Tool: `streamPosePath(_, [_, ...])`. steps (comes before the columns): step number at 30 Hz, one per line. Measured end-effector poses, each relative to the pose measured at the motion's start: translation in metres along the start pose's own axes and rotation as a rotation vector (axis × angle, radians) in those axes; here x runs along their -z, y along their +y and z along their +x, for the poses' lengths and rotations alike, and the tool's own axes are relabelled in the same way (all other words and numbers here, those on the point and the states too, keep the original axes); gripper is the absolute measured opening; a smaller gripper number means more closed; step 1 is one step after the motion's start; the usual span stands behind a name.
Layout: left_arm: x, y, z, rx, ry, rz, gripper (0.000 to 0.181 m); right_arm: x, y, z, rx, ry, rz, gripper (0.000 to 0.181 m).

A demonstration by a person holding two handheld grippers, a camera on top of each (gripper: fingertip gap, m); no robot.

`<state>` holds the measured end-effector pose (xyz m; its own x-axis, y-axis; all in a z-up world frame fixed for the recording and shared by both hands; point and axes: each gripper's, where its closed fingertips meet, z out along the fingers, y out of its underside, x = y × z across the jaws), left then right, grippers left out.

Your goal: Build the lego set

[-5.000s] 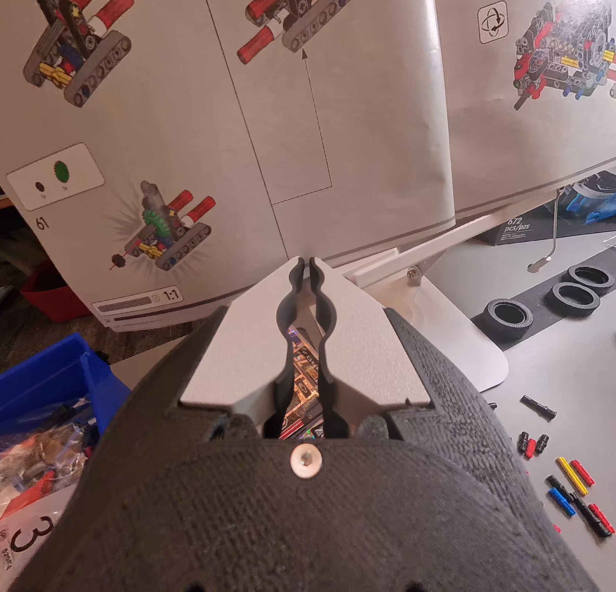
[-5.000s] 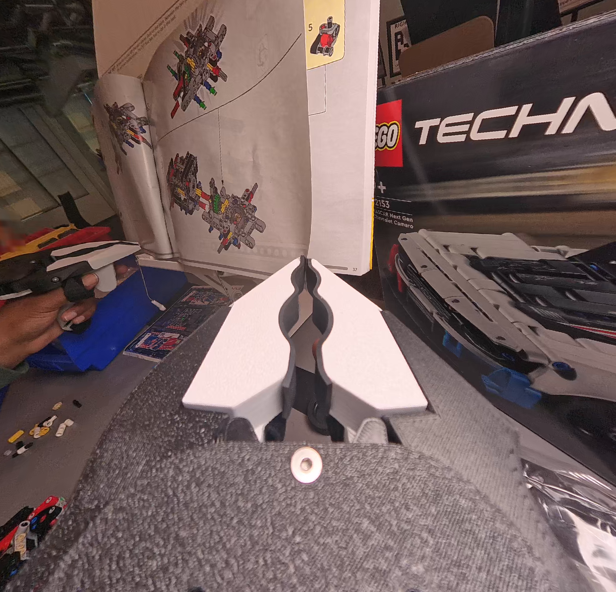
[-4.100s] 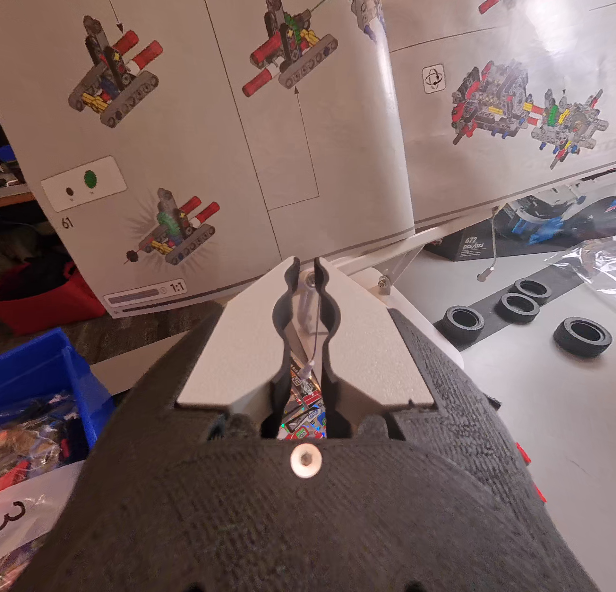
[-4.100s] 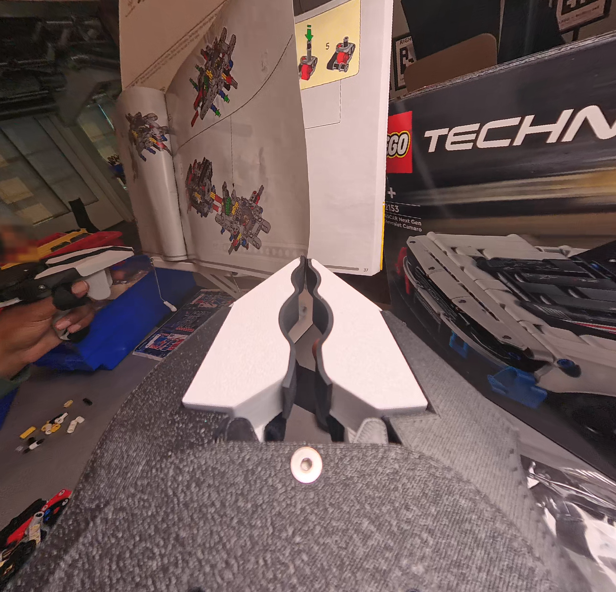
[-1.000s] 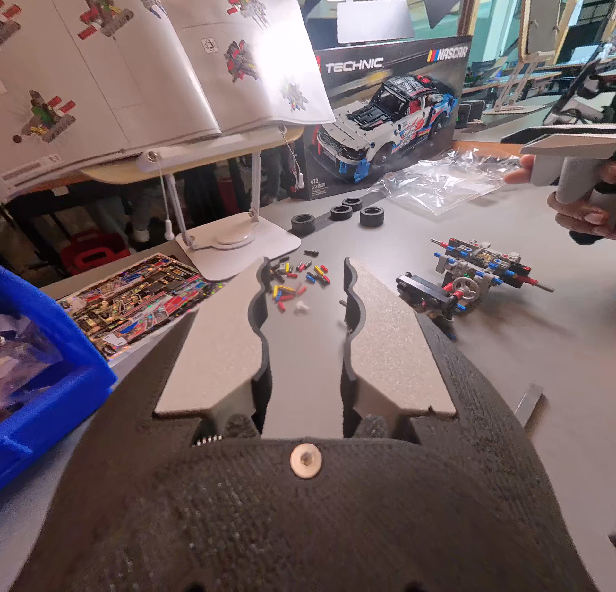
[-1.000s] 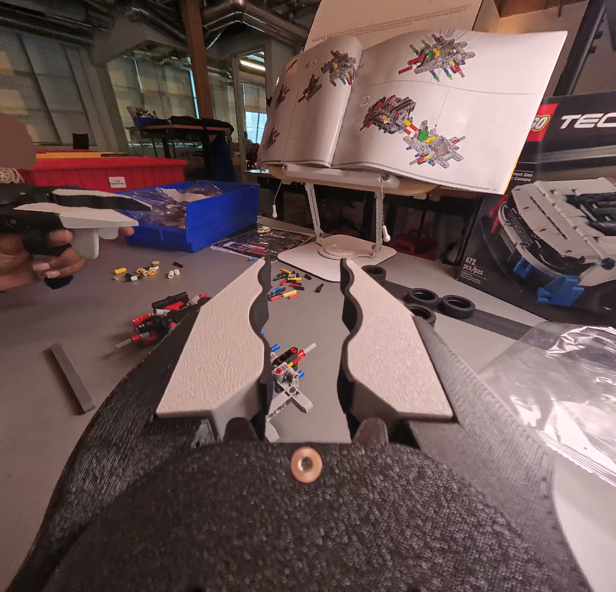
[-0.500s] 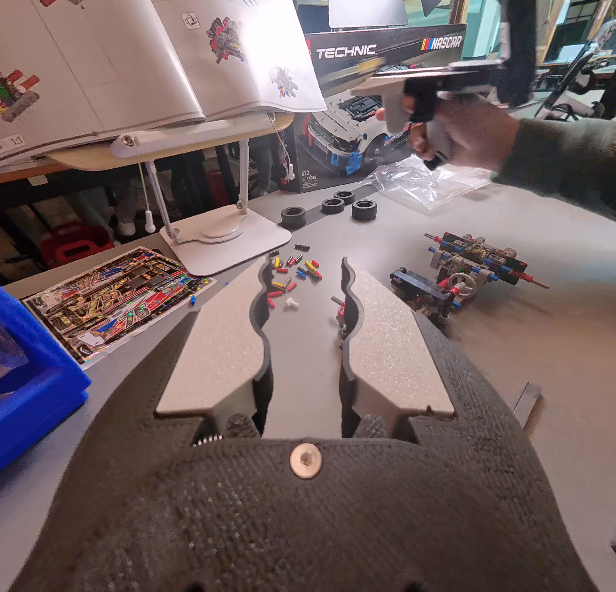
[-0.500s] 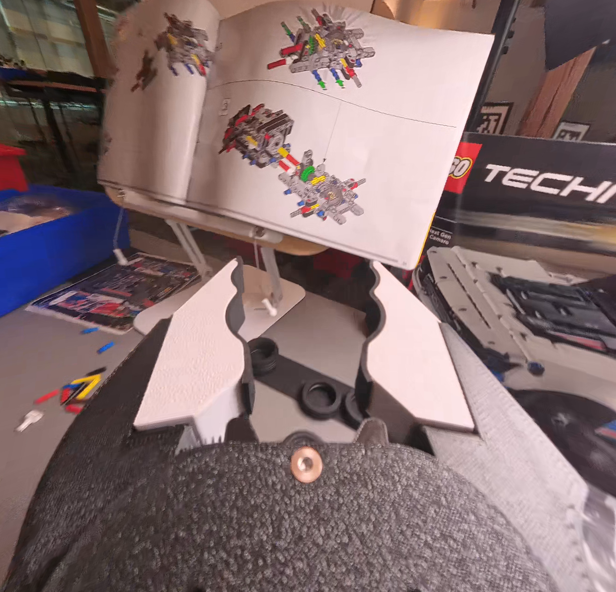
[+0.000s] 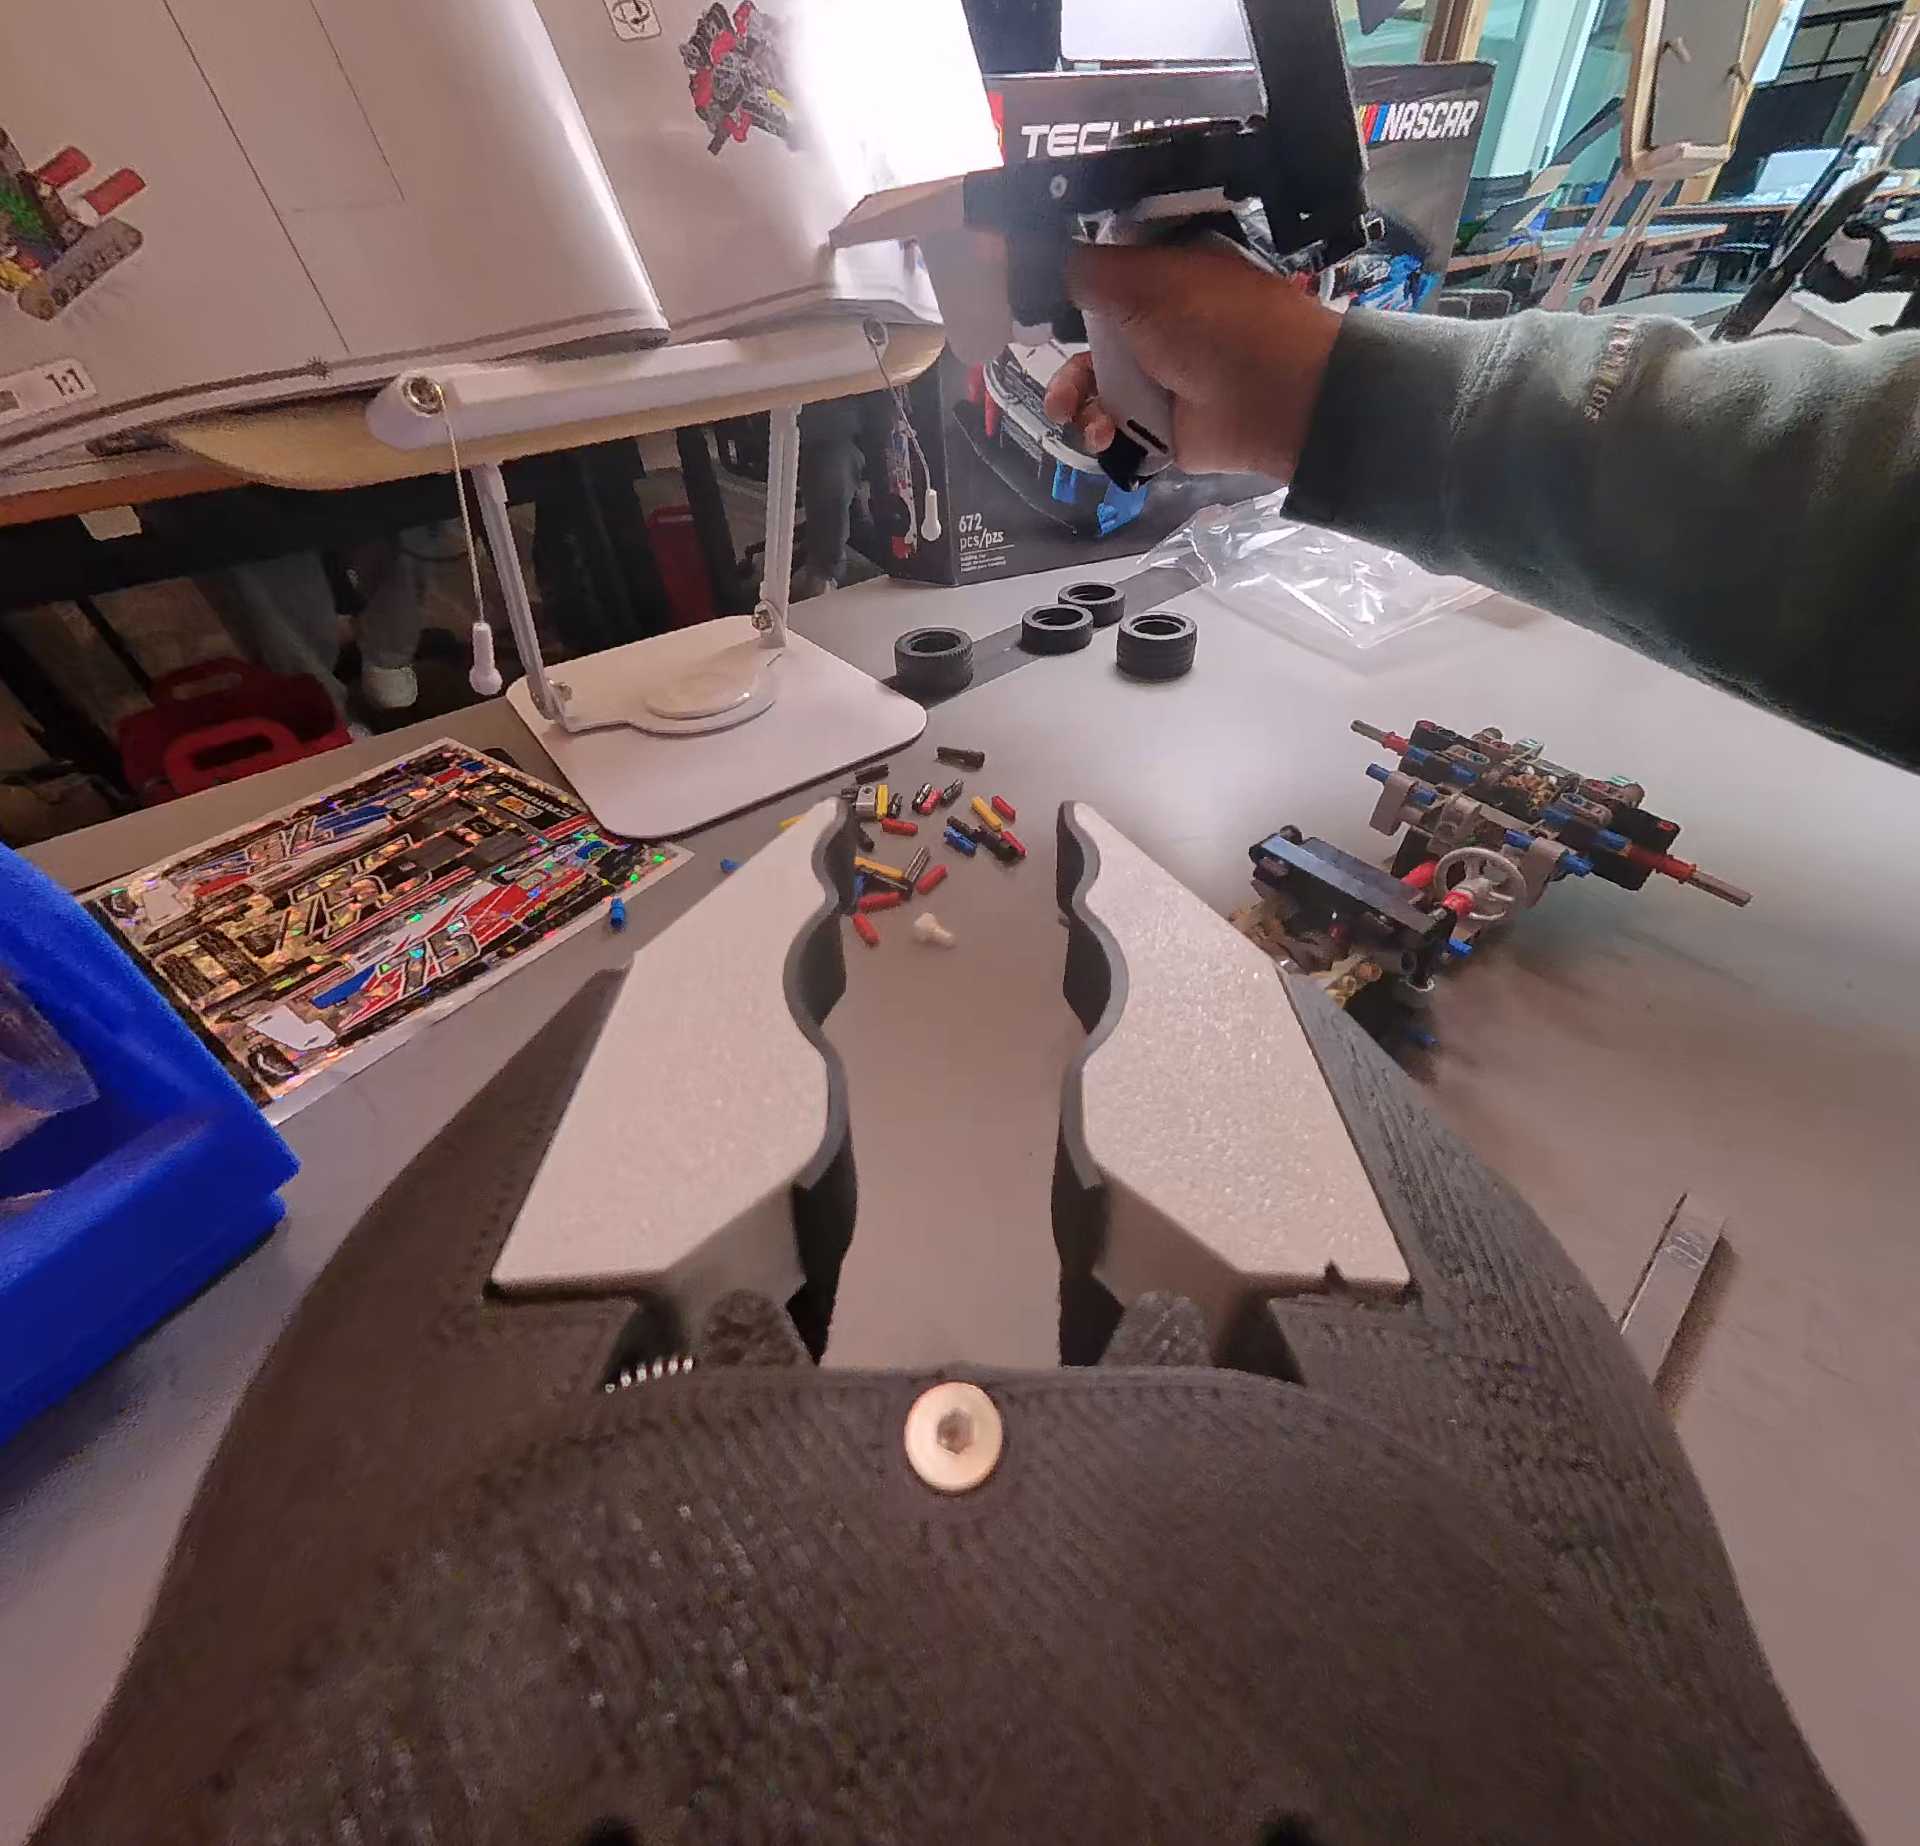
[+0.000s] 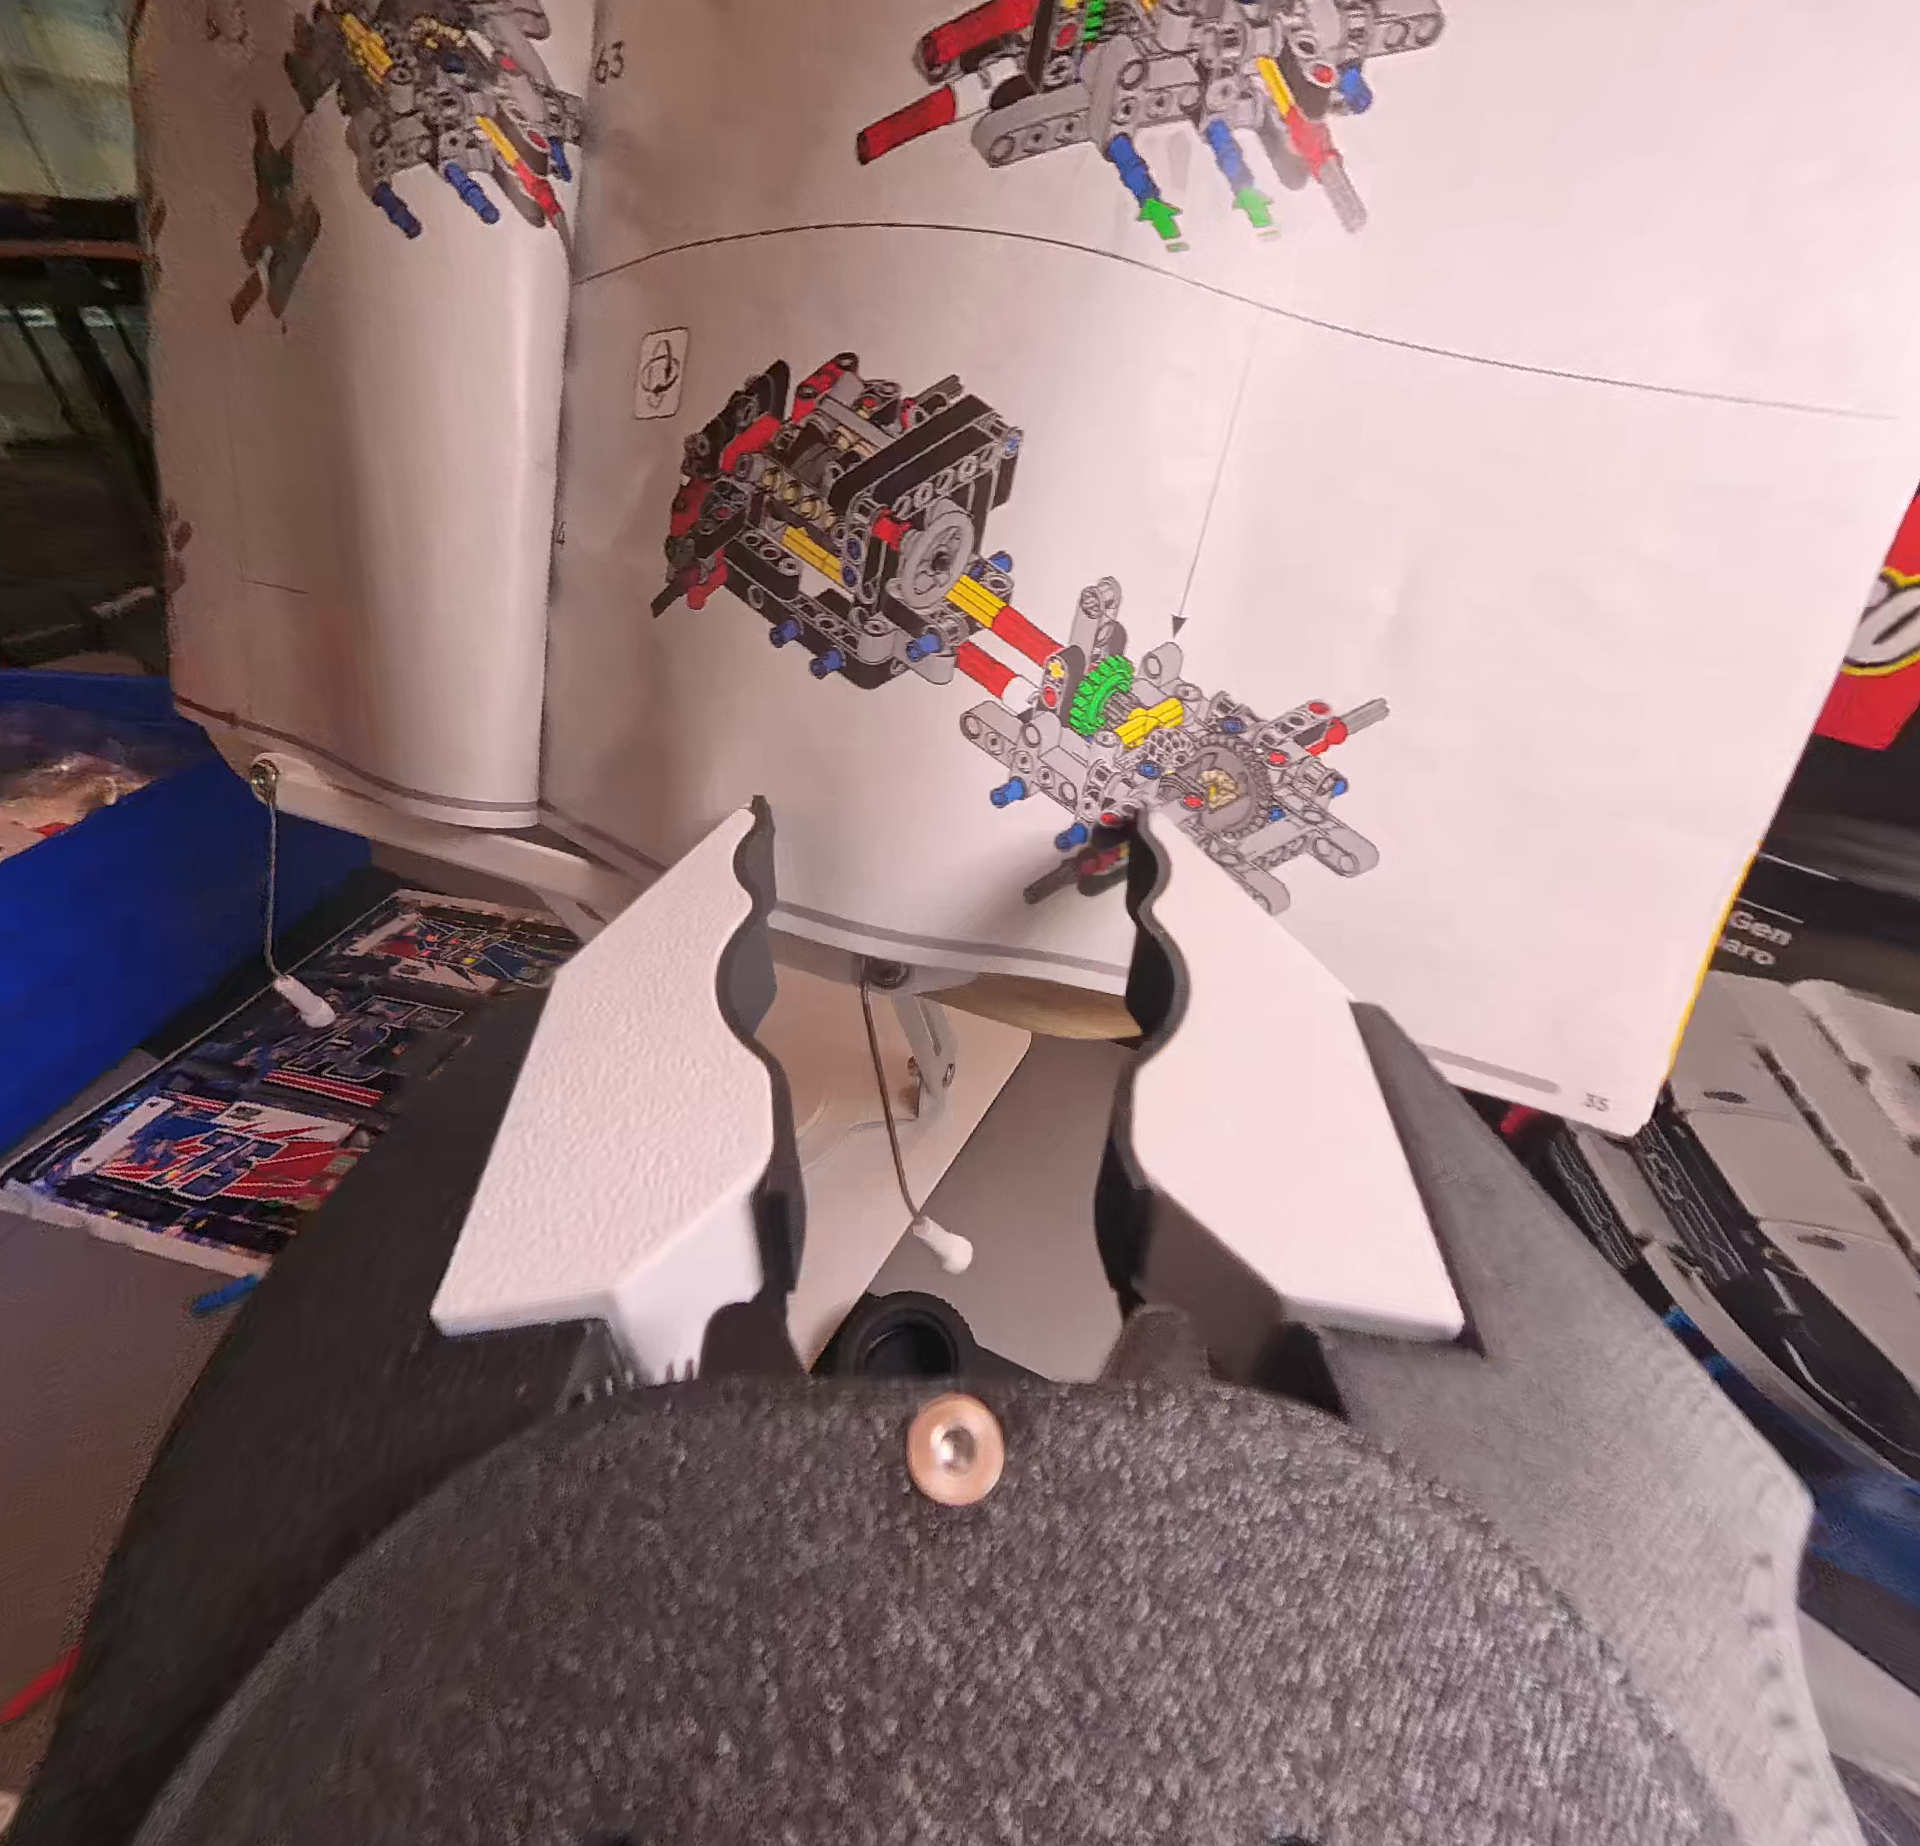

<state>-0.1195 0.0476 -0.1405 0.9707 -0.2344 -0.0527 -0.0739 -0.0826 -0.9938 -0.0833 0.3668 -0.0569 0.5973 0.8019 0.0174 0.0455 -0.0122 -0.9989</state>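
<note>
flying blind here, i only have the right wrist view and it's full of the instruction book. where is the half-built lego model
Observer: The half-built model lies on the grey table, right of the open left gripper, untouched.
Operator: any loose parts near it
Observer: Small coloured pins are scattered just ahead of the left gripper's fingers, near the book stand's white base.
Operator: where's my right gripper from there
Observer: A hand holds the right gripper up at the book's lower right corner, above the four black tyres.
</note>
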Motion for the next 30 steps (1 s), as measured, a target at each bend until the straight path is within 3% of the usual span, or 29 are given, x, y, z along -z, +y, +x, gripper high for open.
streamPosePath(8, [-0.010, -0.019, -0.001, -0.026, -0.002, 0.031, 0.033, -0.002, -0.002, -0.010, 0.072, 0.000, -0.006, 0.038])
streamPosePath(12, [-0.026, -0.046, -0.009, -0.032, 0.009, 0.045, 0.035, 0.004, -0.007, -0.019, 0.144, -0.005, 0.018, 0.027])
streamPosePath(16, [-0.064, -0.100, -0.022, 0.071, 0.052, 0.108, 0.040, 0.015, -0.014, -0.035, 0.244, 0.006, 0.073, 0.024])
streamPosePath(21, [-0.142, -0.159, -0.041, 0.260, 0.147, 0.135, 0.041, 0.027, -0.021, -0.062, 0.395, -0.004, 0.152, 0.022])
streamPosePath(25, [-0.200, -0.167, -0.059, 0.301, 0.151, 0.042, 0.052, 0.026, -0.021, -0.085, 0.491, -0.037, 0.183, 0.020])
streamPosePath(30, [-0.215, -0.157, -0.080, 0.221, 0.052, -0.011, 0.018, 0.024, -0.015, -0.110, 0.543, -0.126, 0.188, 0.025])
